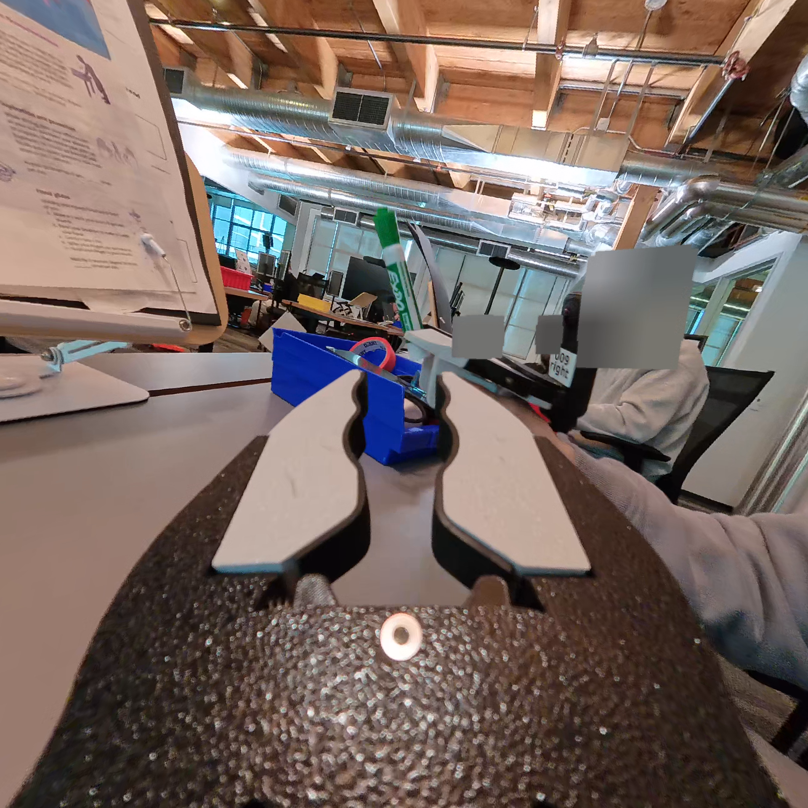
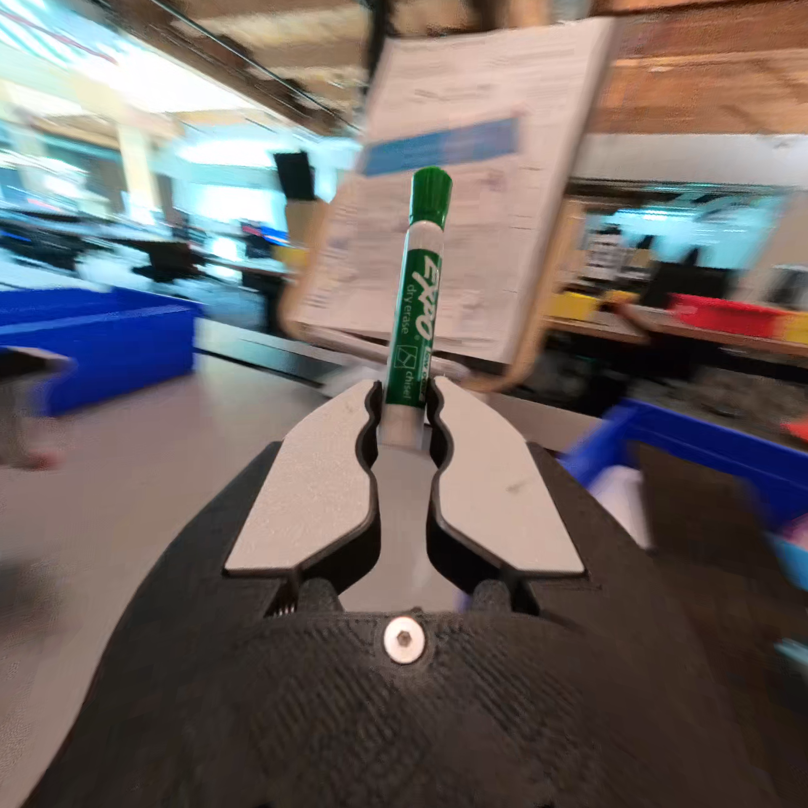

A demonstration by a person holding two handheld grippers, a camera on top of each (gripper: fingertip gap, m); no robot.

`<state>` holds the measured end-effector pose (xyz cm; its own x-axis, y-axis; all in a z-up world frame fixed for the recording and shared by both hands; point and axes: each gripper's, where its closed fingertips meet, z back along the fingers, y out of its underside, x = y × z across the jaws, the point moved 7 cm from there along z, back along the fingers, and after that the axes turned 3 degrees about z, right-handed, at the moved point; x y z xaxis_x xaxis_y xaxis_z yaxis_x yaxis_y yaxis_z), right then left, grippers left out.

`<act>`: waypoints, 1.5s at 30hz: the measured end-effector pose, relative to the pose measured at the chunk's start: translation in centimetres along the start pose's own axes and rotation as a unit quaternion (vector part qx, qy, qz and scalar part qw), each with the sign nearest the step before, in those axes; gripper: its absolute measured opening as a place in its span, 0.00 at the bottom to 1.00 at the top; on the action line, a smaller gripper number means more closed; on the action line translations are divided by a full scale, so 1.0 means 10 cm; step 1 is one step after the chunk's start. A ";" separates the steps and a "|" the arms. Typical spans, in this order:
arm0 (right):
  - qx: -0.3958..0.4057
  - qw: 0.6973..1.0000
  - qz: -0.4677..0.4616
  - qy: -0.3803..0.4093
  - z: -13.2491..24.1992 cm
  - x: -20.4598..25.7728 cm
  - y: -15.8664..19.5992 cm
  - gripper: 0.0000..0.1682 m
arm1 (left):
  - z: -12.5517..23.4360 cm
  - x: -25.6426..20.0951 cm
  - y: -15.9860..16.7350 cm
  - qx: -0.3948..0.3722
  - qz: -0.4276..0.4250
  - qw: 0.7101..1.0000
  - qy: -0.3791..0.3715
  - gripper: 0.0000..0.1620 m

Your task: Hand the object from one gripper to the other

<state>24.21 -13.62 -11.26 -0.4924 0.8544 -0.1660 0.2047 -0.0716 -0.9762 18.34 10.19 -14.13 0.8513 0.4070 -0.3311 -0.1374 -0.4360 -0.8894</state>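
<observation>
A green dry-erase marker point(image 2: 422, 284) with a white barrel and a green cap stands upright, cap up. My right gripper point(image 2: 404, 393) is shut on its lower end, above the grey table point(image 2: 153, 459). In the left wrist view the marker point(image 1: 395, 271) shows farther off, held by the right gripper's grey fingers point(image 1: 430, 345), above and behind the blue bin point(image 1: 332, 376). My left gripper point(image 1: 400, 387) is open and empty, low over the table, with its tips well short of and below the marker.
The blue bin holds a red tape roll point(image 1: 376, 352) and other small items. A document stand with printed sheets point(image 1: 87, 153) is at the left. A person's grey sleeve point(image 1: 699, 546) is at the right. A second blue bin point(image 2: 699, 446) lies right of the right gripper. Tip to tip, the grippers are about 15 cm apart.
</observation>
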 end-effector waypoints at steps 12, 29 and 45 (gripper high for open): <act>0.197 0.925 0.225 0.235 0.28 -1.17 0.41 0.30 | -0.03 -0.02 0.04 0.010 0.022 1.000 0.017 0.16; 0.023 0.922 0.373 0.104 0.06 -0.09 0.14 0.23 | 0.51 0.06 -0.67 -0.027 -0.131 0.977 -0.167 0.15; 0.022 0.917 0.385 -0.101 -0.07 0.65 0.39 0.21 | 2.31 1.64 -1.21 0.535 -0.071 0.648 -0.537 0.41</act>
<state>22.41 -8.03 -16.03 -0.3638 0.4292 -0.8267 0.5258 -0.6380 -0.5626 22.28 40.70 -16.11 0.1292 0.9565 0.2617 -0.8579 0.2402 -0.4542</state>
